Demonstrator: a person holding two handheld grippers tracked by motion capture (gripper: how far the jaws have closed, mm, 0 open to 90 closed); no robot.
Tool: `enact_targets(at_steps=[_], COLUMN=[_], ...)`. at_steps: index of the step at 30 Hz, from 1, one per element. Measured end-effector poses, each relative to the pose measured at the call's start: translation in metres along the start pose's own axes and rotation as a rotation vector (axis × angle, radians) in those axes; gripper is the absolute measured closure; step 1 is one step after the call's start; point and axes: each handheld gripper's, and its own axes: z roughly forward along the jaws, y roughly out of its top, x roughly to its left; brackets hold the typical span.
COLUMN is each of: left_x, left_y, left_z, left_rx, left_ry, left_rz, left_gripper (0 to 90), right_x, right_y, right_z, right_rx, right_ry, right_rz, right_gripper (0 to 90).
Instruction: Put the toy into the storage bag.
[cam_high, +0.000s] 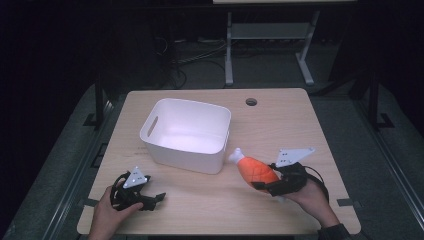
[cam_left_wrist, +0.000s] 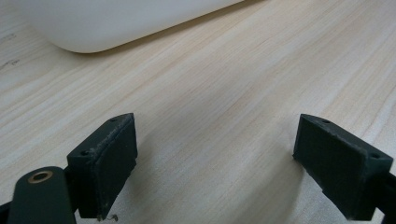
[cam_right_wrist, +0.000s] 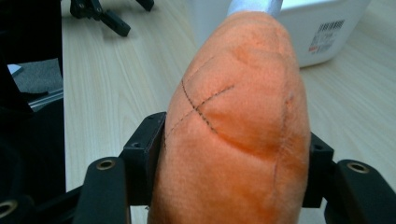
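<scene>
Right gripper (cam_high: 264, 186) clamped on orange plush drumstick (cam_high: 256, 170), held just right of white bin (cam_high: 186, 134), white bone end toward bin, left gripper (cam_high: 156, 199) jaws spread, empty, low over wooden table (cam_high: 280, 120) front-left.

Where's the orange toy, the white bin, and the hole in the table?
Orange toy (cam_high: 256, 171), high view, middle of its plush body.
White bin (cam_high: 184, 156), high view, near outer wall.
Hole (cam_high: 251, 102), high view, its centre, at the table's far edge.
</scene>
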Motion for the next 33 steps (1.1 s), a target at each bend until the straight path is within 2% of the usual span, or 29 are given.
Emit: enact_targets(at_steps=[24, 33], left_x=[0.000, 0.000], left_y=[0.000, 0.000], left_z=[0.000, 0.000], left_rx=[-0.002, -0.002], left_ry=[0.000, 0.000], left_rz=[-0.002, -0.002], left_gripper=[12.6, 12.6], right_x=[-0.004, -0.005], right_y=[0.031, 0.045], right_z=[-0.026, -0.026], right_rx=[-0.073, -0.086], right_ry=[-0.005, 0.002], right_rz=[-0.061, -0.086], right_gripper=[38.3, 38.3])
